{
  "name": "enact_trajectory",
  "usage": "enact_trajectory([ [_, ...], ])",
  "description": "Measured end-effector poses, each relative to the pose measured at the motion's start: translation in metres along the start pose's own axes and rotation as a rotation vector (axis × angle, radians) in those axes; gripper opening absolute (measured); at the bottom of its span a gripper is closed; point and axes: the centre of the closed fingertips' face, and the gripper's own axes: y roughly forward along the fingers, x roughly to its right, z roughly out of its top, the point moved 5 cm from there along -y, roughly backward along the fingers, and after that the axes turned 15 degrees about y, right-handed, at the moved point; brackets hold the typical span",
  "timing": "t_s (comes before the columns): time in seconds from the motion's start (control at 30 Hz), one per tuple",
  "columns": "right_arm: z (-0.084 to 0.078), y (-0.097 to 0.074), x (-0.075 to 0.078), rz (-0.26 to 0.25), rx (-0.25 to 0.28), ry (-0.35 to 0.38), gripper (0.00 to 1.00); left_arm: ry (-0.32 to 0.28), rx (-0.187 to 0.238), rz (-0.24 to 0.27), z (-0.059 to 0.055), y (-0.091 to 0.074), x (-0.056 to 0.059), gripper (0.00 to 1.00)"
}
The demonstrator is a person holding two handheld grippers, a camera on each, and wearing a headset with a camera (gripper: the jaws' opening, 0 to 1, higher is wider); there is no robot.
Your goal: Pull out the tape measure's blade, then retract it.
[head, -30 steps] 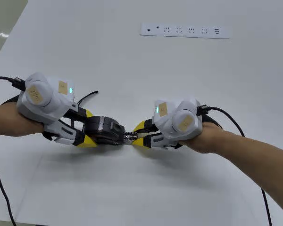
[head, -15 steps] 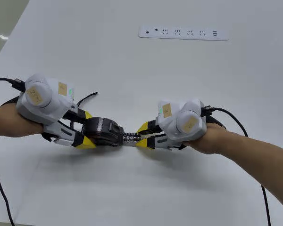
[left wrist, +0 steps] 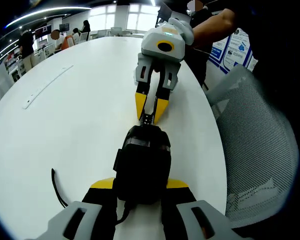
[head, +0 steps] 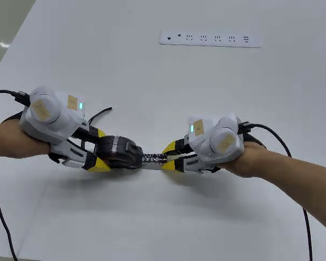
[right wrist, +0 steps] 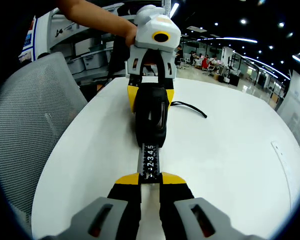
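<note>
The left gripper (head: 101, 148) is pinching the black tape measure (head: 119, 151) across its sides, its yellow-tipped jaws pressing against the case; the rear of the case is sitting hidden between those jaws in the left gripper view; the right gripper (head: 169, 156) is facing it from close by, its jaws pressed together on the end of the blade (right wrist: 150, 160); the hook at the blade's tip is lying buried between the yellow pads and cannot be made out. A short stretch of blade is showing between the case mouth and the right gripper, with the numerals 2, 3, 4 and 5 reading clearly in the right gripper view, while in the head view the markings are blurring into a dark band. The tape measure is sitting low over the white table (head: 152, 81), near its front edge; whether the case is touching the surface, I cannot tell. A black cable (head: 100, 112) is curling out from behind the left gripper, its far end hidden. A white power strip (head: 209, 38) is lying well apart at the far side. Both forearms are running off the frame edges; a grey mesh chair (left wrist: 255, 145) is being cut off beside the table.
</note>
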Motion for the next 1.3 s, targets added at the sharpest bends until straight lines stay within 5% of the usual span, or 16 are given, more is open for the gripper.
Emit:
enact_trajectory([
  [1.3, -0.028, -0.036, 0.008, -0.008, -0.004, 0.003, 0.11, -0.016, -0.003, 0.005, -0.002, 0.001, 0.0, 0.31],
])
